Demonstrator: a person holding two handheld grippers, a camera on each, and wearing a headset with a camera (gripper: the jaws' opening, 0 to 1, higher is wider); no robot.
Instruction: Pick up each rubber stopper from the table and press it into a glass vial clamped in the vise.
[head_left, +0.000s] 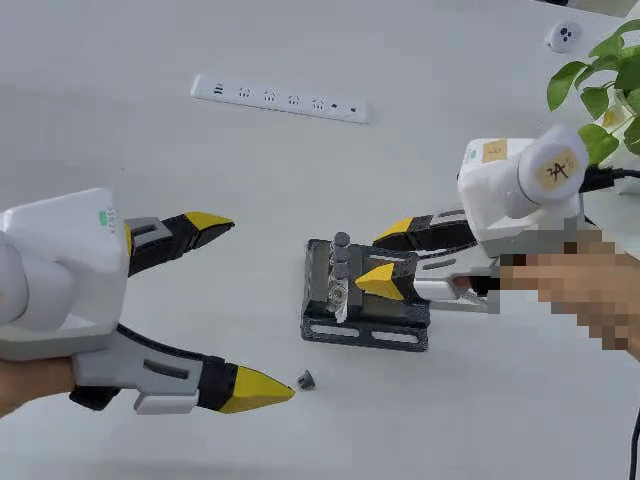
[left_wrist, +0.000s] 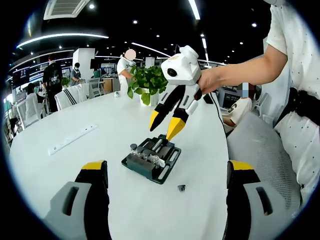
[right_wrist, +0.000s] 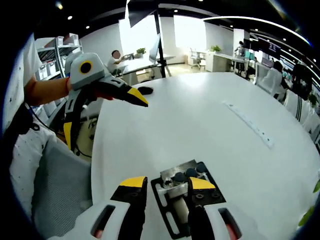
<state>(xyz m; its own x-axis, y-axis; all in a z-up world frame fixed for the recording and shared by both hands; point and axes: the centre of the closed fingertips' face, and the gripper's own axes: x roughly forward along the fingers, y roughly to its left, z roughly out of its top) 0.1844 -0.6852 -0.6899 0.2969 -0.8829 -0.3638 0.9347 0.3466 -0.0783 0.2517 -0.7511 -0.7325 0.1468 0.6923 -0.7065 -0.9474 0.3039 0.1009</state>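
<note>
A black vise (head_left: 400, 325) stands mid-table and clamps a row of glass vials (head_left: 340, 268). The far ones carry dark stoppers; the nearest looks like bare glass. One loose dark rubber stopper (head_left: 306, 379) lies on the table in front of the vise, close to the lower fingertip of my left gripper (head_left: 245, 305), which is open wide and holds nothing. My right gripper (head_left: 385, 255) hovers open over the vise's right side with nothing between its jaws. In the left gripper view the stopper (left_wrist: 181, 188) lies just right of the vise (left_wrist: 135, 162). In the right gripper view the vials (right_wrist: 186, 175) sit between the tips.
A white power strip (head_left: 280, 98) lies at the back of the white table (head_left: 150, 140). A green plant (head_left: 605, 90) and a small round white device (head_left: 565, 36) are at the far right. Several people and chairs are in the room behind.
</note>
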